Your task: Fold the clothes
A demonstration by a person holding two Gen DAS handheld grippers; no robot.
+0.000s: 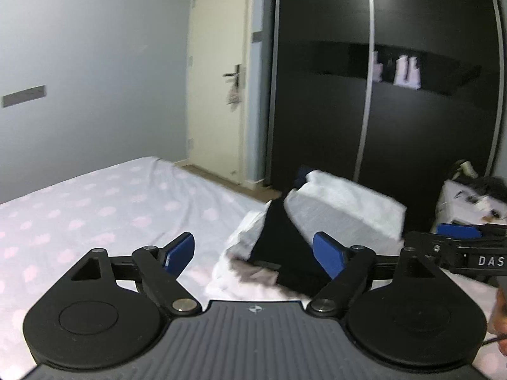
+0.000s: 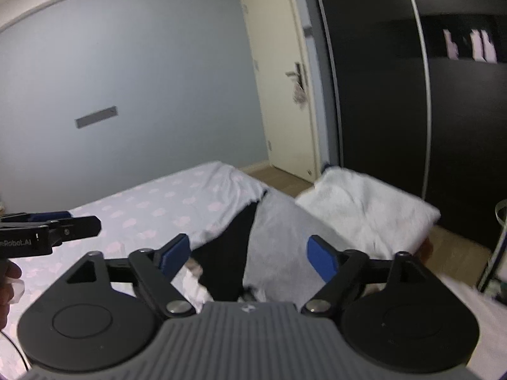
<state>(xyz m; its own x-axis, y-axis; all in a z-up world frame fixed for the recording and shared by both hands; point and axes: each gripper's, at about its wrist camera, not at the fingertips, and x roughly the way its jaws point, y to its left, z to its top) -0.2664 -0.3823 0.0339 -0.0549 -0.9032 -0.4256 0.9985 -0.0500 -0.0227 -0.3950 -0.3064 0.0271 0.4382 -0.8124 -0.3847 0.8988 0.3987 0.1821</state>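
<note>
A pile of clothes lies on the bed: a black garment (image 1: 282, 250) (image 2: 228, 259), a grey piece (image 2: 279, 240) and white pieces (image 1: 240, 237). A folded white towel-like stack (image 1: 345, 202) (image 2: 367, 202) lies behind them. My left gripper (image 1: 253, 253) is open and empty, above the bed in front of the black garment. My right gripper (image 2: 250, 253) is open and empty, above the black and grey garments. The right gripper shows at the right edge of the left wrist view (image 1: 459, 237); the left gripper shows at the left of the right wrist view (image 2: 47, 228).
The bed has a white sheet with pink spots (image 1: 95, 215) (image 2: 152, 205). A dark wardrobe (image 1: 396, 95) stands behind the pile, a cream door (image 1: 218, 95) beside it. A cluttered white stand (image 1: 469, 202) is at the right.
</note>
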